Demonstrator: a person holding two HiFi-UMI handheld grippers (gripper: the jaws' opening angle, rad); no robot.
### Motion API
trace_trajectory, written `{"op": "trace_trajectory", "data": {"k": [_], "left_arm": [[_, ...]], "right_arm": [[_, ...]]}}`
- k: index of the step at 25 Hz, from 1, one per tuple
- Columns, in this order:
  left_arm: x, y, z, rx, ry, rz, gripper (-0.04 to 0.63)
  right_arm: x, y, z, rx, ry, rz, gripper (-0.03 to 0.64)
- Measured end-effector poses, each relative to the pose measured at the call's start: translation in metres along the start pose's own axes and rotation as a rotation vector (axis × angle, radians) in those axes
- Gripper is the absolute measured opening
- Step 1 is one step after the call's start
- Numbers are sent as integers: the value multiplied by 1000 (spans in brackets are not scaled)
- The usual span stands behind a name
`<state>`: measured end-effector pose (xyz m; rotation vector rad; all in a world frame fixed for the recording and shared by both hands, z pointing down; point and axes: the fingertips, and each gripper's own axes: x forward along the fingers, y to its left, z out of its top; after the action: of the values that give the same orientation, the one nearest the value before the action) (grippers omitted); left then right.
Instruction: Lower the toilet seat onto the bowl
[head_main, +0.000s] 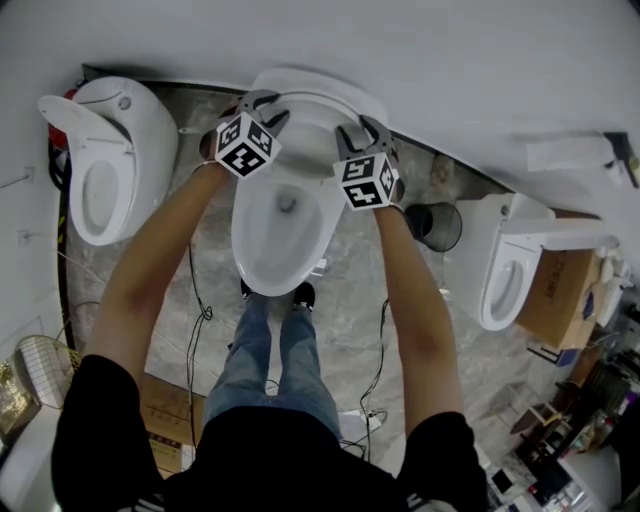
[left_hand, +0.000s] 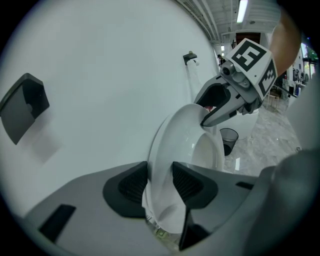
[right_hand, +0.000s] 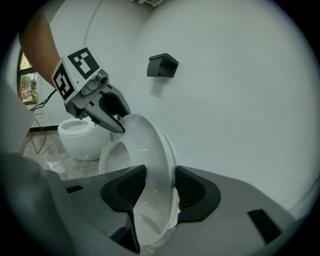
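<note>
Wall (head_main: 450, 60): plain white, running behind the whole row of fixtures.
Floor (head_main: 350, 300): grey marbled tile with a slight gloss.
Left-hand toilet (head_main: 105, 160): white, standing against the wall.
Right-hand toilet (head_main: 515, 265): white, also against the wall, with a cardboard box (head_main: 560, 295) just beside it.
Wastebasket (head_main: 436, 226): black mesh, on the floor near the wall, left of the right-hand toilet.
Wall fitting (right_hand: 161, 65): small black bracket mounted on the white wall.
Cables (head_main: 200, 310): thin black leads trailing over the tiles.
Ceiling light (left_hand: 243, 10): lit strip lamp at the far end of the room.
Window (right_hand: 27, 80): daylight and greenery, seen at the edge of the right gripper view.
</note>
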<state>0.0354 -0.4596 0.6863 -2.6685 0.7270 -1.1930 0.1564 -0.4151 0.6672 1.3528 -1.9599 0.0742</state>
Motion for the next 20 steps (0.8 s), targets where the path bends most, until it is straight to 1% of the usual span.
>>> {"op": "trace_trajectory", "data": {"k": [4,9,15,20], "left_arm": [[-1,0,1,4,10,-24,152],[-6,-3,-1,7,18,-20,148],[-24,-14,-5,46,8,-25,129],[-38,-25,-10,58,0,-34,121]], "right_arm": [[0,0,3,-12,-7,-4,204],[-5,5,1,-25,19,-2,201],[-22,17,-1,-85,18,10,177],[-35,28,-3,-86,11,15,167]]}}
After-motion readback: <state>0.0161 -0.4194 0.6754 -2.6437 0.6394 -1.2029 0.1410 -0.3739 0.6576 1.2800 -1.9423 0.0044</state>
